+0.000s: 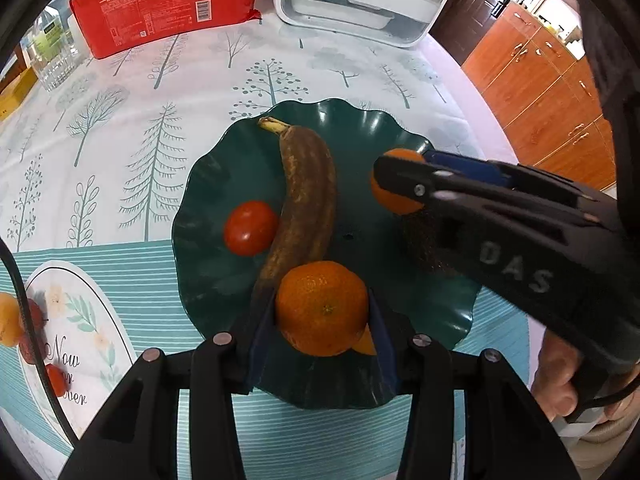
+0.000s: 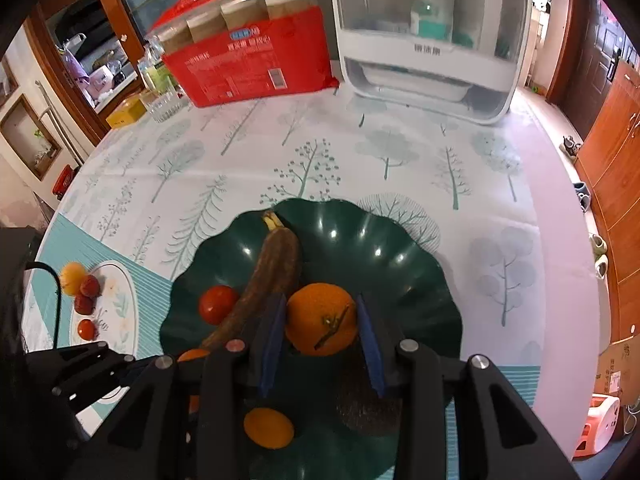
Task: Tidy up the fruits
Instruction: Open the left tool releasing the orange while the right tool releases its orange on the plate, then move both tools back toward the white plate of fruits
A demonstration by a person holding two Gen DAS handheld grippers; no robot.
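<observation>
Both tools over the green plate, mid-frame. Left tool clamped on a mandarin; right tool clamped on another mandarin. Banana and tomato already plated. Small fruits left on the counter, lower left.

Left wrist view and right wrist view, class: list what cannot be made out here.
- Left wrist view: the mandarin in the right gripper is mostly hidden by its fingers.
- Left wrist view: small fruits at the left edge are cut off and crossed by a cable.
- Right wrist view: the dark patch on the green plate is too blurred to identify.
</observation>
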